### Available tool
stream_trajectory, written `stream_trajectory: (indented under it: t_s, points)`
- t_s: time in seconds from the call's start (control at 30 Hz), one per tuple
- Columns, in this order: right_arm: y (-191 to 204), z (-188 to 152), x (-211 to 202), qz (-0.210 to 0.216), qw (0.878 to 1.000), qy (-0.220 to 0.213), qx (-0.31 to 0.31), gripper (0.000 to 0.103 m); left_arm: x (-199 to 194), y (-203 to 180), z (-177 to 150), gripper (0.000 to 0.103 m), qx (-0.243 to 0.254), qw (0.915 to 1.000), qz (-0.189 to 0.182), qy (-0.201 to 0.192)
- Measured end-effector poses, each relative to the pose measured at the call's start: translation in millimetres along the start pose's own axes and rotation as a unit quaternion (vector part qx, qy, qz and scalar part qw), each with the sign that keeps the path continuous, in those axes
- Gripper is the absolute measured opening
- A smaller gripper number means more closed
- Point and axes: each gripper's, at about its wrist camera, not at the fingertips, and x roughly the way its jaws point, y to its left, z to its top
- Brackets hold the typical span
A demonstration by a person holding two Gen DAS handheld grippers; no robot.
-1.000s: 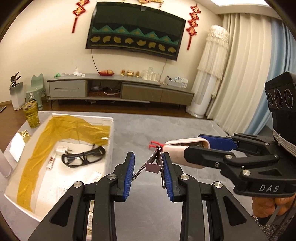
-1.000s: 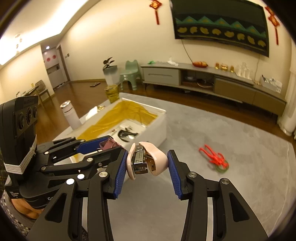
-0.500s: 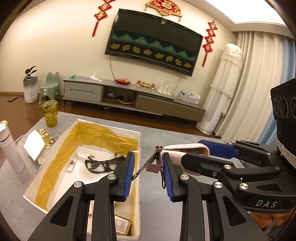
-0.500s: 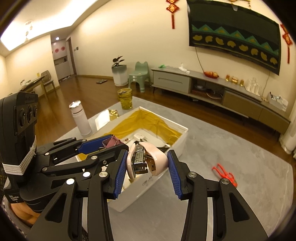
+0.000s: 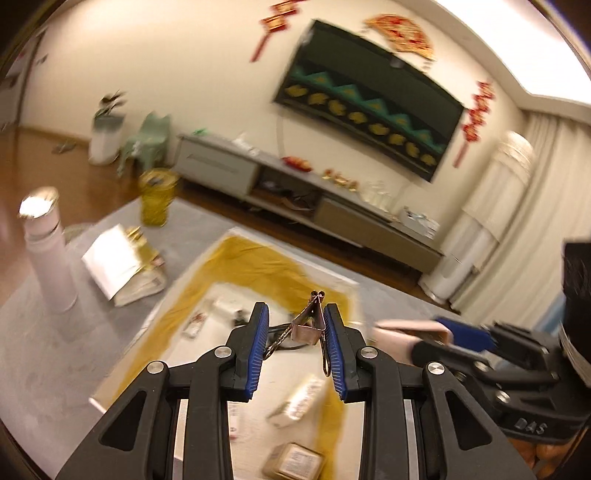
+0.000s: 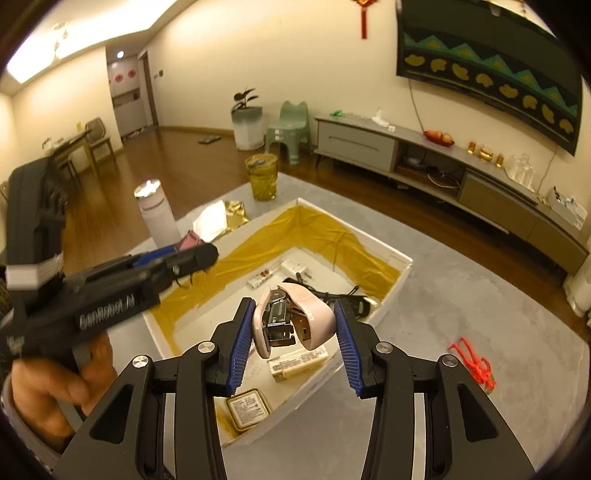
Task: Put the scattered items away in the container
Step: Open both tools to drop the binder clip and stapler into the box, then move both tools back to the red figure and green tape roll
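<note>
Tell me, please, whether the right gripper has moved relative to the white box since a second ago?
Yes. The right gripper, clamping the pink stapler, has come from beside the white box to above its inside.

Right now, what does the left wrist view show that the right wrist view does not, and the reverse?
Only the left wrist view shows the wire handles of the binder clip held in the left tool, and the red paper fan above the television.

Only the right wrist view shows the open mouth of the pink stapler in the right tool, the red plastic clip lying on the grey mat outside the box, and the hand that holds the left tool.

Both show the yellow-lined box, the white bottle and the glasses.
</note>
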Motion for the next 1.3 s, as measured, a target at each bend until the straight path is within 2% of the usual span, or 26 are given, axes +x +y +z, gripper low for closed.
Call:
stream_trajectory:
  t_s: [0.13,0.37,0.4,0.47,0.5,0.53,0.57,0.77,0.9,1.17,1.3]
  points:
    - [5.5,3.3,23.5,0.002,1.000,0.017,-0.011,0.046,10.9,20.4,1.8,0.032,-0.030,0.9995,-0.001,0.014]
    - [9.0,10.4,67.8,0.004,0.999,0.046,-0.020,0.046,28.9,27.5,-0.8,0.033,-0.047,0.9983,0.008,0.032]
    - [8.8,11.1,72.9,0.005,0.999,0.047,-0.019,0.049,31.4,30.0,-0.8,0.033,-0.052,0.9980,0.009,0.035]
    - [6.5,11.2,87.2,0.013,0.998,0.060,-0.018,0.051,38.7,35.9,-0.9,0.039,-0.068,0.9967,0.000,0.045]
    - [4.0,10.9,92.8,0.014,0.998,0.064,-0.013,0.052,43.5,40.0,-0.4,0.054,-0.078,0.9956,-0.007,0.052]
    - [-0.1,10.2,96.4,0.011,0.998,0.064,-0.005,0.052,46.8,44.3,-0.3,0.061,-0.090,0.9943,-0.012,0.055]
    - [-4.1,9.2,97.6,0.009,0.998,0.062,0.003,0.052,48.0,47.5,-0.1,0.061,-0.102,0.9932,-0.013,0.054]
    - [-22.3,-7.1,80.1,0.034,0.997,0.053,0.033,0.052,37.2,49.9,7.5,0.061,-0.104,0.9942,-0.002,0.028]
    - [-31.6,-19.3,61.2,0.046,0.997,0.041,0.045,0.052,37.3,46.3,8.5,0.061,-0.098,0.9949,0.000,0.025]
    - [-51.8,-44.7,14.4,0.082,0.994,-0.011,0.067,0.052,34.3,14.4,6.0,0.061,-0.059,0.9978,-0.019,0.022]
    - [-63.8,-62.1,-0.8,0.096,0.992,-0.023,0.075,0.052,30.7,-5.8,4.6,0.061,-0.032,0.9991,-0.022,0.016]
